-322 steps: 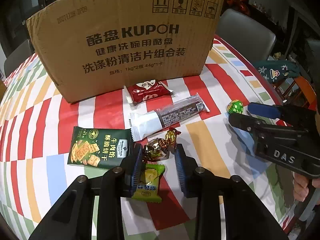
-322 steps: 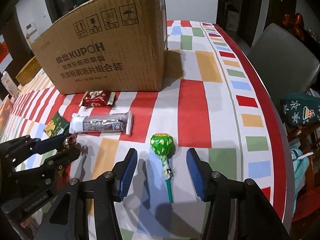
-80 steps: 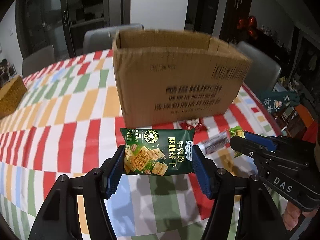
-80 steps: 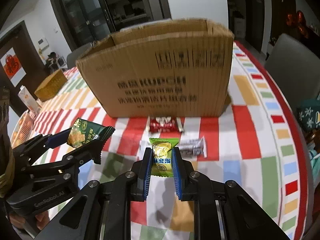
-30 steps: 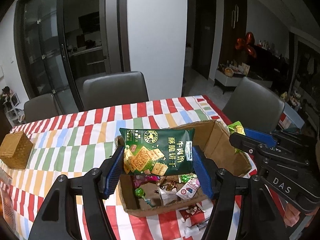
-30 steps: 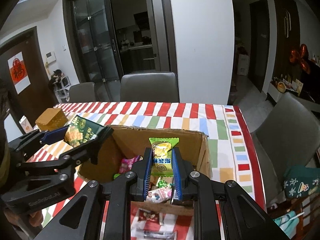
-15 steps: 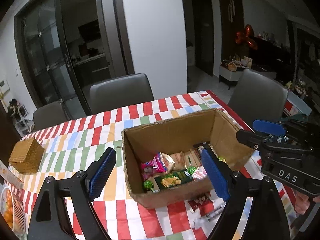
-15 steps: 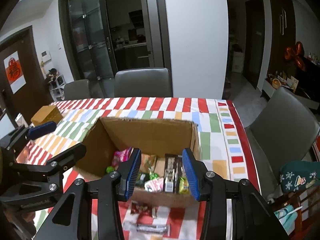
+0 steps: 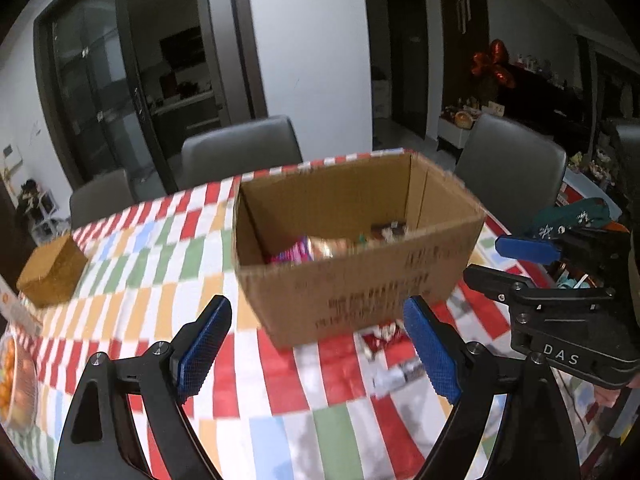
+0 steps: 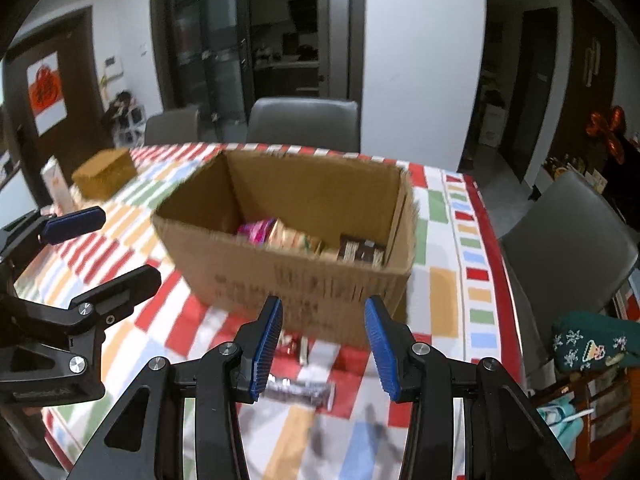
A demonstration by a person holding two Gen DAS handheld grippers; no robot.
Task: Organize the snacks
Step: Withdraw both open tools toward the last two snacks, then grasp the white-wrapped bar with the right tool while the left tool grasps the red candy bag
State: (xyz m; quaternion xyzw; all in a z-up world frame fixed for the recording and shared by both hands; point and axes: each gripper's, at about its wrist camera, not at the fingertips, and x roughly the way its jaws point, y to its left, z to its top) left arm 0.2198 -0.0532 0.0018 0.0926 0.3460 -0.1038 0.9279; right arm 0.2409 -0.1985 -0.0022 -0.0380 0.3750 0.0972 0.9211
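On the near side of the cardboard box (image 10: pixel 288 236), both emptied grippers are hanging released, left gripper (image 9: pixel 316 344) wider than right gripper (image 10: pixel 322 342), their cracker and durian packets now lying inside, while the red packet (image 10: pixel 292 346) and grey bar (image 10: pixel 300 392) are waiting outside.

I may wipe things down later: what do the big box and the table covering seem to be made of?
The box looks like plain brown corrugated cardboard, matte, with a rough raw-cut rim and dark print on its side. The table covering looks like a printed cloth or wipeable sheet in coloured blocks; blur hides the weave or any sheen, so I cannot tell which.
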